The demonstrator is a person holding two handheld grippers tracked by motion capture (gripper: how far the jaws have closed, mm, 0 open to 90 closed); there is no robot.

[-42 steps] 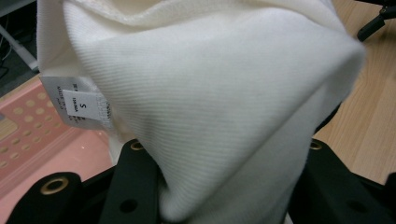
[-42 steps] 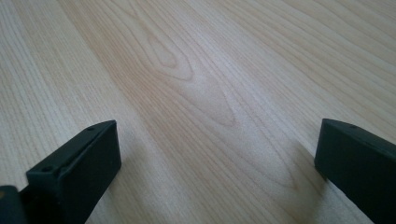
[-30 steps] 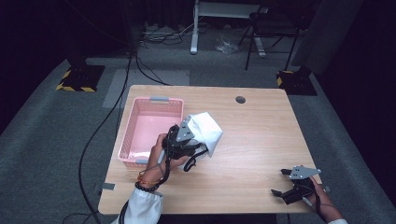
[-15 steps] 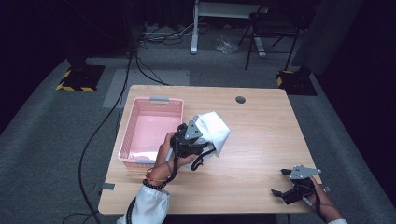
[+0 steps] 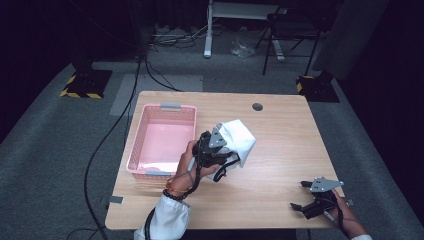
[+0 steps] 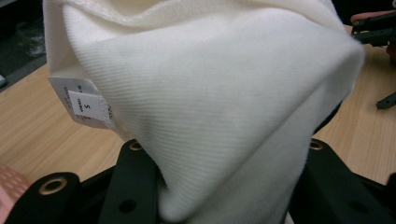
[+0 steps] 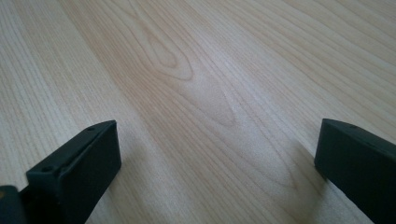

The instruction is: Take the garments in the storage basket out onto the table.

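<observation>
— Rightward goes the left gripper (image 5: 220,145) since a second ago, carrying the white garment (image 5: 239,140) away from the pink basket (image 5: 142,150) and out over the middle of the table (image 5: 280,150)!

— Is it really clamped on?

— Yes. In the left gripper view the two black jaws press in on a fold of the ribbed white cloth (image 6: 224,107) from both sides, and the rest bulges up above them. A small size tag (image 6: 86,105) hangs off the hem at the left.

— Garment touching the table?

— Hard to say from above; it sits bunched just beyond the gripper, right beside the basket's near corner.

— And the right gripper (image 5: 300,196)?

— Parked exactly where it was, low at the table's near right corner, well apart from the cloth. Its jaws are spread wide, bare wood (image 7: 196,93) between them.
</observation>
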